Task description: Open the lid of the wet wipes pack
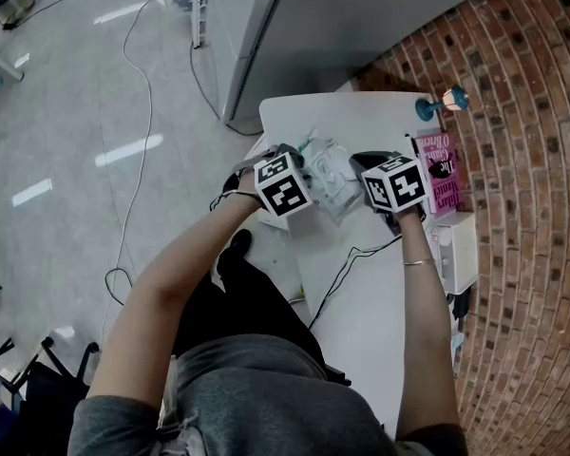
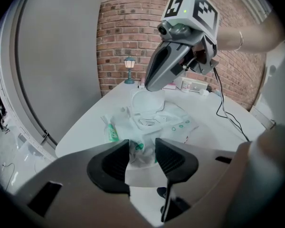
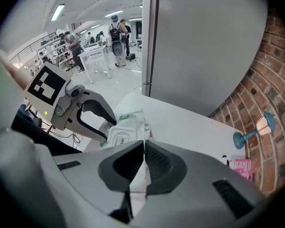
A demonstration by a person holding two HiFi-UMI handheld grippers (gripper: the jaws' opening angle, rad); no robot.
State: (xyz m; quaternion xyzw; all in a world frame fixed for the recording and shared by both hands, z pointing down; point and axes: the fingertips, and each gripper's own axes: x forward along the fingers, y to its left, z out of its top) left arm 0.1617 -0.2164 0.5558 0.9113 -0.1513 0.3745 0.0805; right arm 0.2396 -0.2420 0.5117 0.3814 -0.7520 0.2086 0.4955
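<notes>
The wet wipes pack lies on the white table between my two grippers. In the left gripper view its crinkled near end sits pinched between the pads of my left gripper, and the pack stretches away beyond them. Its translucent lid stands raised off the opening. My right gripper is shut on the lid's top edge. In the right gripper view the right gripper has a thin white edge between its closed pads. Beyond it are the pack's label and my left gripper.
A teal lamp figurine stands at the table's far end. A pink book and a white box lie along the brick wall side. A black cable crosses the table. A small green sachet lies beside the pack.
</notes>
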